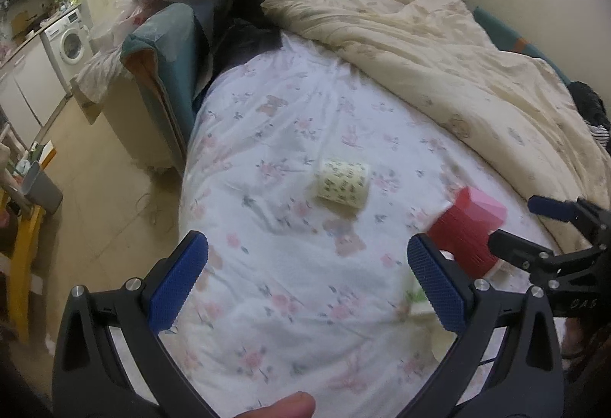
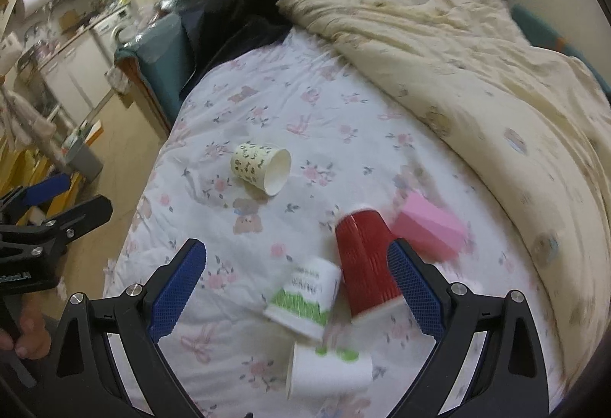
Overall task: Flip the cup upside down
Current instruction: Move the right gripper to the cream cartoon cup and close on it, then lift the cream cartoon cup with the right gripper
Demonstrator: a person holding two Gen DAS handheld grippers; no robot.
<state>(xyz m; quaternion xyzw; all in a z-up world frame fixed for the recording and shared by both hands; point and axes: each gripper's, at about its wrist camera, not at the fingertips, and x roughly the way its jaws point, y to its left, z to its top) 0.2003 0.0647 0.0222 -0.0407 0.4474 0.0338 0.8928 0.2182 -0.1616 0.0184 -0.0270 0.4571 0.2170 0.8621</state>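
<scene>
4 empty cups (image 2: 362, 265) on bedsheet (image 2: 324, 104)

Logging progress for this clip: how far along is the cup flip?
Done: the red cup stands base up, rim on the bedsheet, though tilted. In hand: nothing; the right gripper is open around it. Left: the cream cup and two white-green cups lie sideways.

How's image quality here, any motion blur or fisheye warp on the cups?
Right wrist view: motion blur smears the red cup, pink block and green-printed cups; the cream cup is sharper. Left wrist view: soft overall, cream cup slightly blurred. Both views: strong fisheye bowing of the bed, dark vignette corners, flat dim light.
</scene>
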